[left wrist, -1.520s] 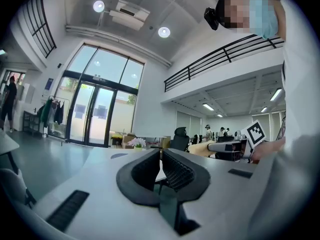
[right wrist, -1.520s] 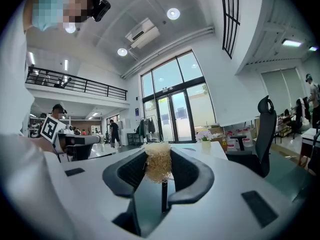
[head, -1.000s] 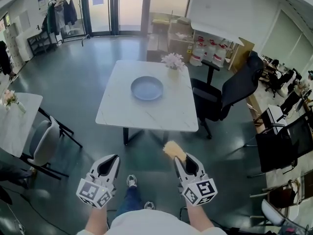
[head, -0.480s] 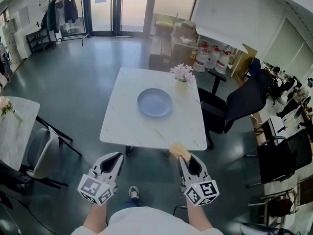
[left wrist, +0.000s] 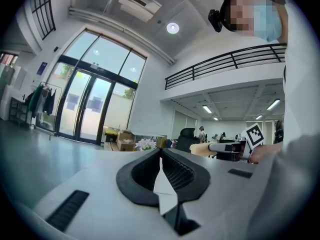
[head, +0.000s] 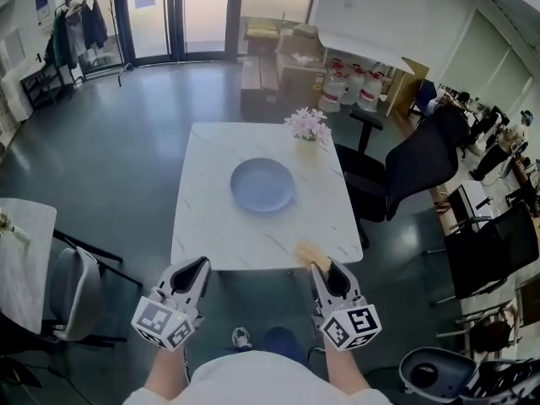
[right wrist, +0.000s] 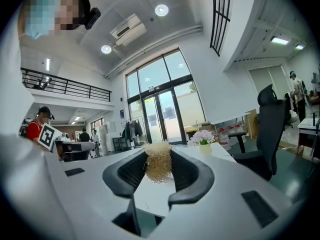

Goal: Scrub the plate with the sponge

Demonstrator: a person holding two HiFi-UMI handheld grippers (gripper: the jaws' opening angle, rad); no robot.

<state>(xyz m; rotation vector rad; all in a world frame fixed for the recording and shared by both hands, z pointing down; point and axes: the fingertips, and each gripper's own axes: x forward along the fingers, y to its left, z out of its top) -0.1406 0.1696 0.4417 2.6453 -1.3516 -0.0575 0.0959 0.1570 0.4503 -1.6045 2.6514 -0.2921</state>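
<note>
Advanced toward table (head: pixel 211 226) since a second earlier, both grippers now by its near edge, plate larger in head view. Table: white, marbled, squarish, set on grey floor. Office chair (head: pixel 413 163): black, stood just beside table's right side. Plate (head: pixel 263 184): blue-grey, round, lay mid-table, well apart from both grippers. Left gripper (head: pixel 201 265): held level off table's near-left edge, jaws pressed together, empty. Right gripper (head: pixel 319 268): held level at near-right edge, jaws clamped on sponge. Flowers (head: pixel 309 125): pale pink, stood in small pot at far edge, behind plate. Sponge (head: pixel 306 252): yellow, fibrous, protruded past jaw tips, seen against table's near edge, short of plate.
</note>
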